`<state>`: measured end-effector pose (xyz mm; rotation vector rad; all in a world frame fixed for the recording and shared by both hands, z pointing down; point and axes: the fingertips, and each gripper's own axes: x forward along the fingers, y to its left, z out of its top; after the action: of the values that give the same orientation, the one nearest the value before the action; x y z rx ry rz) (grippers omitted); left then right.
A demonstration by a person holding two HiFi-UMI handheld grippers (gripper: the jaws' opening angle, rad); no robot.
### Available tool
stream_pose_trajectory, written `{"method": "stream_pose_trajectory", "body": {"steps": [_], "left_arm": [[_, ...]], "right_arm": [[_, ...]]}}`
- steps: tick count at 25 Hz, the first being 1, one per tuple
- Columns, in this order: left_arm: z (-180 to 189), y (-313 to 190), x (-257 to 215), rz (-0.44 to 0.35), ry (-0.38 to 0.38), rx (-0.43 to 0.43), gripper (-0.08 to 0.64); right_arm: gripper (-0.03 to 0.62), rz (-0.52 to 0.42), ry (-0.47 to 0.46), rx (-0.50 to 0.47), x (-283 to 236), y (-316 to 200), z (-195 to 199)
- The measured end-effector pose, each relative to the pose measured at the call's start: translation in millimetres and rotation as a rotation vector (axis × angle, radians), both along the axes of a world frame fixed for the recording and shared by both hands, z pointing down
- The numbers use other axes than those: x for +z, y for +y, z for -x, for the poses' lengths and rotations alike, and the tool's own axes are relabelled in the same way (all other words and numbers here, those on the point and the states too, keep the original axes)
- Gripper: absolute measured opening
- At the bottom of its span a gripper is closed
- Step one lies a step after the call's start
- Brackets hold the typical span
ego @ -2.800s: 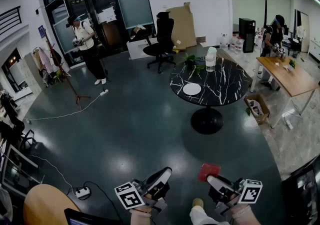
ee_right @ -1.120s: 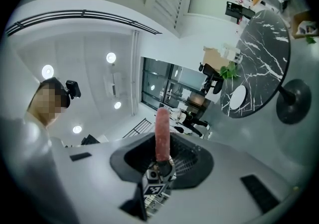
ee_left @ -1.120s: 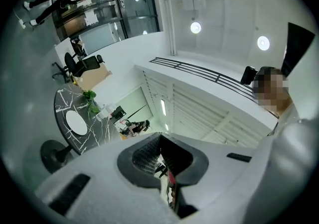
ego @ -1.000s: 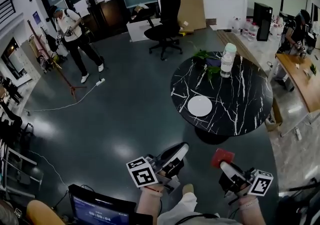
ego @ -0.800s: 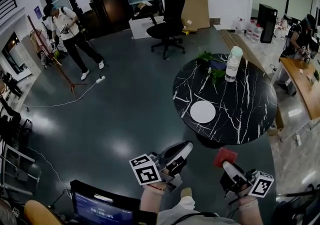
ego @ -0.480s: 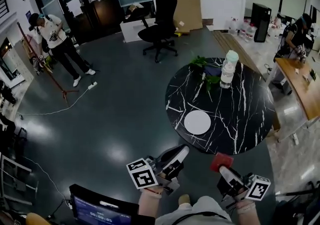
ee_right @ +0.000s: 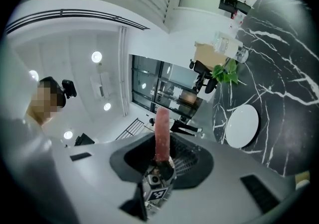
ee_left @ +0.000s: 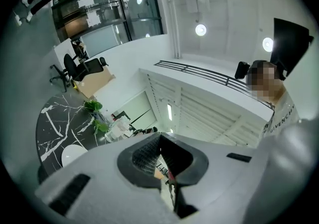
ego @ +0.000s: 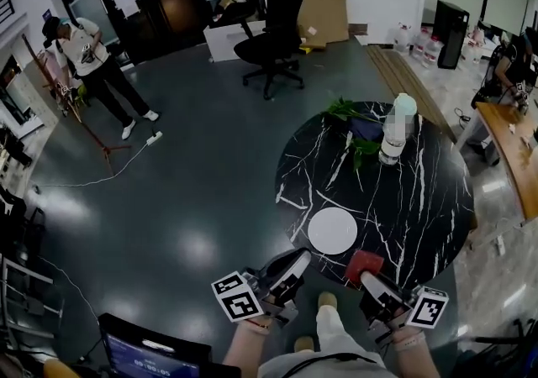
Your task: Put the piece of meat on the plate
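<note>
Piece of meat (ego: 364,265), a red slab, gripped edge-on in the right claw (ego: 371,277), lower right of the head view, at the near rim of the black marble tabletop (ego: 420,200); bare white plate (ego: 332,230) just up-left; left claw (ego: 296,263) closed, empty. Risks: a shallow grip could let the meat slip; early release would drop it on tabletop or floor. Bottle (ego: 395,134) and plant (ego: 351,126) stand beyond the plate; nothing blocks the way.
</note>
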<state>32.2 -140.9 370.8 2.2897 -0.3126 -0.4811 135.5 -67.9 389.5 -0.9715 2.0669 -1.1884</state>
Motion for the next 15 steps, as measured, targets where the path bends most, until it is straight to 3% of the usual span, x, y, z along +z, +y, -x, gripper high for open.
{"method": "stream_pose_trajectory", "body": {"steps": [8,15], "left_arm": [[-28.9,-53.5,45.0,-0.026,-0.115,-0.026,0.009],[-27.1,-84.0,91.8,-0.018,-0.239,-0.089,0.008]], "right_arm": [[0.078,0.123,-0.007,-0.025,48.6,-71.0,-15.4],[0.078,0.254,0.137,-0.084,104.6,-103.8,-20.1]]}}
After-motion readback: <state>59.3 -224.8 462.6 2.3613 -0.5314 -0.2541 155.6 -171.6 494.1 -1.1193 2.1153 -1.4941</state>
